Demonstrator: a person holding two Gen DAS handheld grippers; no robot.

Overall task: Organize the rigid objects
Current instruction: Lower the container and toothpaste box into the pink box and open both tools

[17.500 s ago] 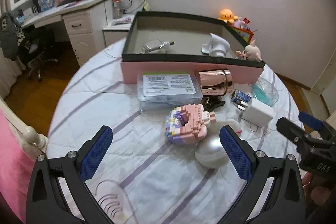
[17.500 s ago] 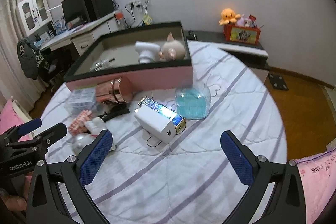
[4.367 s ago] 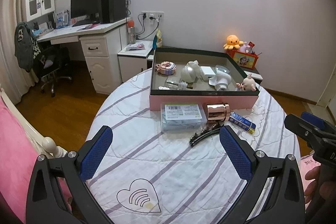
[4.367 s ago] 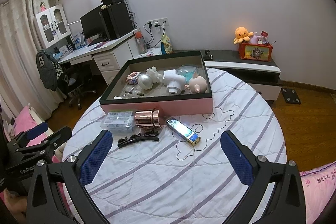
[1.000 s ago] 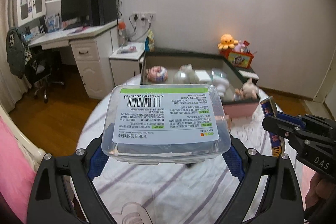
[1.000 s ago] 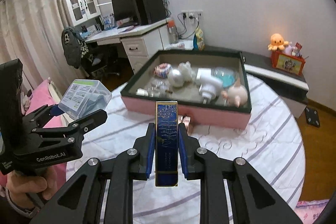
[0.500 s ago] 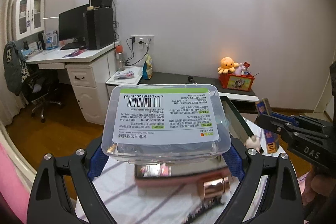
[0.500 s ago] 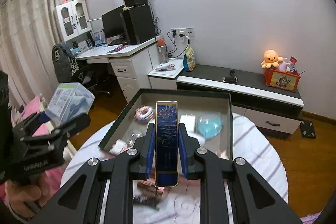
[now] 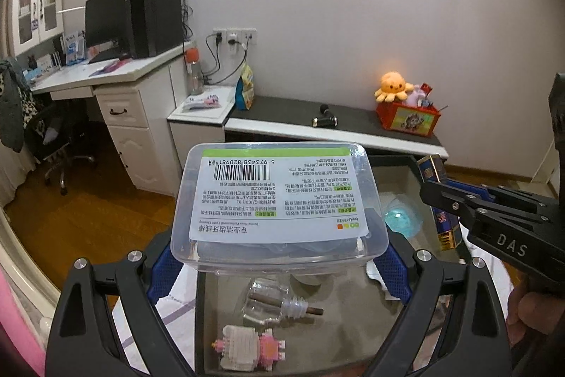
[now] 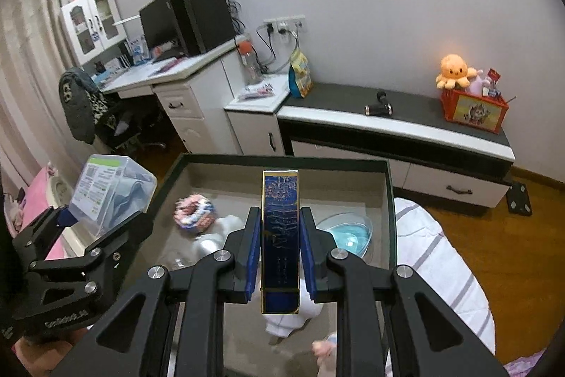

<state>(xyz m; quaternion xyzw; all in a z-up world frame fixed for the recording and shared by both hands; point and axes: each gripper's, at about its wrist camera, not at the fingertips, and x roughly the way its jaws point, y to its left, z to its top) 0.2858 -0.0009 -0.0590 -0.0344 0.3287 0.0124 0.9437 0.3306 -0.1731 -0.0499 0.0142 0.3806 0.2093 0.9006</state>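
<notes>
My left gripper [image 9: 279,265] is shut on a clear plastic box with a barcode label [image 9: 279,204] and holds it above the left part of the open storage box [image 9: 201,313]. My right gripper [image 10: 280,251] is shut on a slim blue box with gold trim [image 10: 280,235], upright above the storage box [image 10: 282,160]. The blue box also shows in the left wrist view [image 9: 439,200], and the clear box in the right wrist view [image 10: 113,193].
Inside the storage box lie a pink block toy [image 9: 250,348], a clear glass stopper [image 9: 272,306], a blue transparent dish [image 10: 348,232] and a knitted ring [image 10: 196,211]. The striped bedcover [image 10: 441,271] lies at the right. A desk [image 10: 169,73] and low cabinet [image 10: 395,126] stand behind.
Both grippers have moved forward over the storage box with their loads; the box interior now lies right below them, and the items on the cover in front of it are out of view.
</notes>
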